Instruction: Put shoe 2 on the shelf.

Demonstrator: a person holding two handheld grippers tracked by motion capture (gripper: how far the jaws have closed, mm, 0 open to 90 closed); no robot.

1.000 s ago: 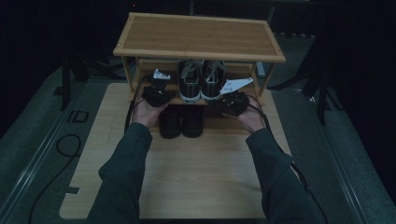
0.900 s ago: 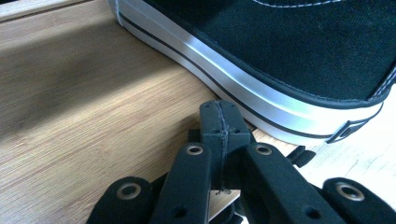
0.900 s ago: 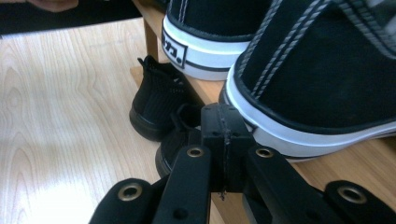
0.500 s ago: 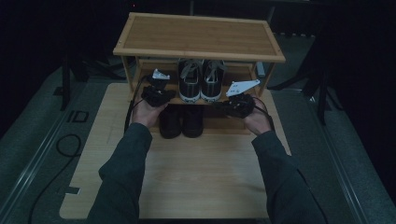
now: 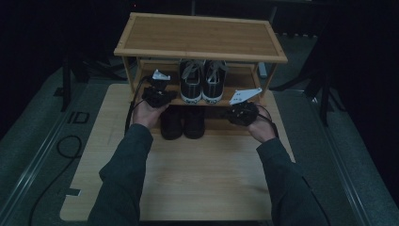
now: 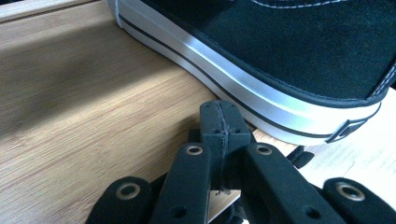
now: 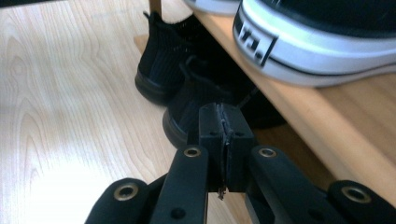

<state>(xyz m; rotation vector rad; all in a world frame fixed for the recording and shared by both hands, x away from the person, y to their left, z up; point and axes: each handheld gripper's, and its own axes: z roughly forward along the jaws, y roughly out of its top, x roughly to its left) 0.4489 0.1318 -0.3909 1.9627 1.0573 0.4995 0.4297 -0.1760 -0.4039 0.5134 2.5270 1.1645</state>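
Observation:
A pair of black canvas sneakers (image 5: 202, 85) with white soles stands on the middle shelf (image 5: 244, 77) of a bamboo shoe rack. Under that shelf a pair of black ankle shoes (image 5: 181, 123) sits on the board. My left gripper (image 5: 159, 90) rests at the shelf's left part, beside the sneakers. In the left gripper view its jaws (image 6: 219, 119) are shut and empty, close to a sneaker's white sole (image 6: 261, 100). My right gripper (image 5: 241, 108) hovers just before the shelf's right front edge. In the right gripper view it (image 7: 225, 122) is shut and empty, pointing at the black shoes (image 7: 196, 109).
The rack's top board (image 5: 200, 35) overhangs both grippers. Its side posts (image 5: 268, 82) stand close to the right hand. The rack stands on a light wooden board (image 5: 197, 179) with bare room toward me. Cables (image 5: 61, 146) lie on the grey floor at the left.
The right gripper has drawn slightly back from the shelf toward me. The left gripper and the shoes have not moved.

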